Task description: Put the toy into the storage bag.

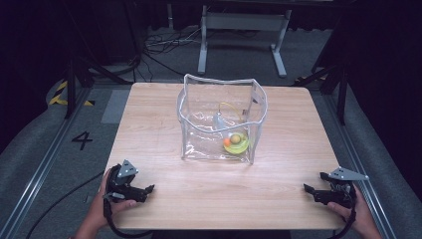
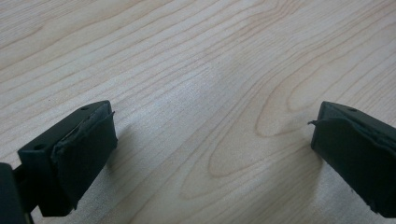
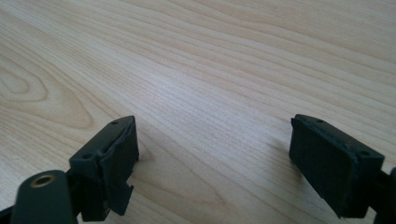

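Note:
A clear plastic bag [image 1: 221,119] with white edges stands open in the middle of the wooden table [image 1: 164,164]. Inside it lie a yellow-green object [image 1: 239,145], a small orange ball [image 1: 227,142], a yellow cord and a pale clear item. My left gripper [image 1: 148,191] rests near the front left corner, held by a hand, its jaws wide apart over bare wood [image 2: 210,93]. My right gripper [image 1: 313,188] rests near the front right corner, jaws also wide apart over bare wood [image 3: 210,93]. Both are well in front of the bag and hold nothing.
Beyond the table stand a white metal frame [image 1: 244,30] and loose cables on grey floor. Black stands flank the table at both sides. A "4" marking [image 1: 82,140] lies on the floor at left. Bare wood stretches between the grippers.

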